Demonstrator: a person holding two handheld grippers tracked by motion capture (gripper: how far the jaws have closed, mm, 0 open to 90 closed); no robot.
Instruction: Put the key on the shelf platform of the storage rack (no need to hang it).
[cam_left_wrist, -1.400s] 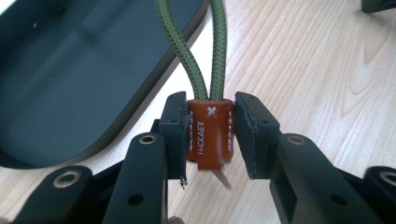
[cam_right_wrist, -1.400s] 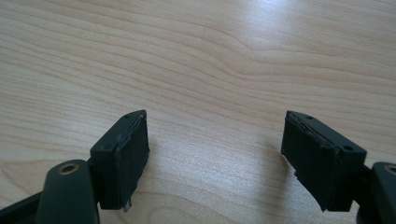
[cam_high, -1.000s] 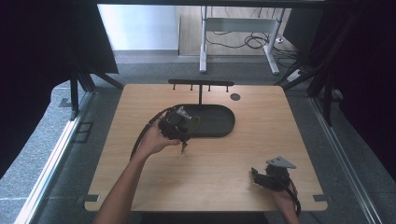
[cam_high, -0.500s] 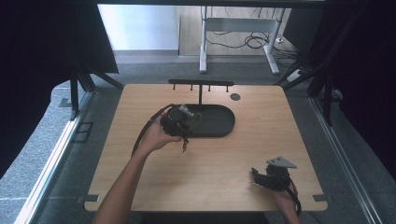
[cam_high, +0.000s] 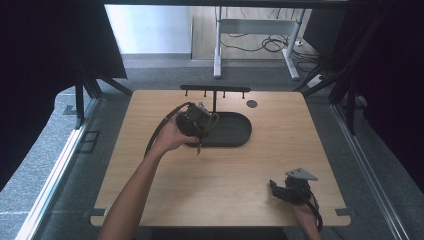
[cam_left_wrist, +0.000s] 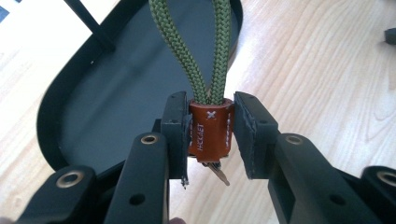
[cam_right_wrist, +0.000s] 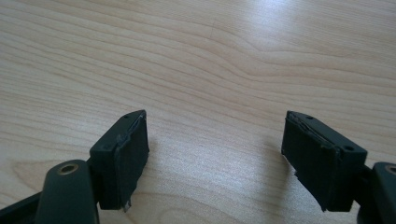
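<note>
We see the left tool (cam_left_wrist: 210, 135) clamped on a brown leather sleeve (cam_left_wrist: 210, 133) of a keychain, its two jaws pressing the sleeve from either side. Two strands of green braided cord (cam_left_wrist: 187, 56) rise out of the sleeve's top, and a small metal end pokes out below it. White lettering runs along the leather, too small for us to read with certainty.

In the high view the left tool (cam_high: 194, 121) sits at the left end of a black oval tray (cam_high: 232, 131), over its rim, with the cord looping beside it. A black rack with small pegs (cam_high: 215, 90) stands at the tray's far side, and a round dark hole (cam_high: 252, 103) lies in the wooden table (cam_high: 240, 170) near it.

The right tool (cam_right_wrist: 215, 154) rests low over bare table near the front right corner, its jaws wide apart with nothing between them. In the high view we find it (cam_high: 280, 189) well apart from the tray.
</note>
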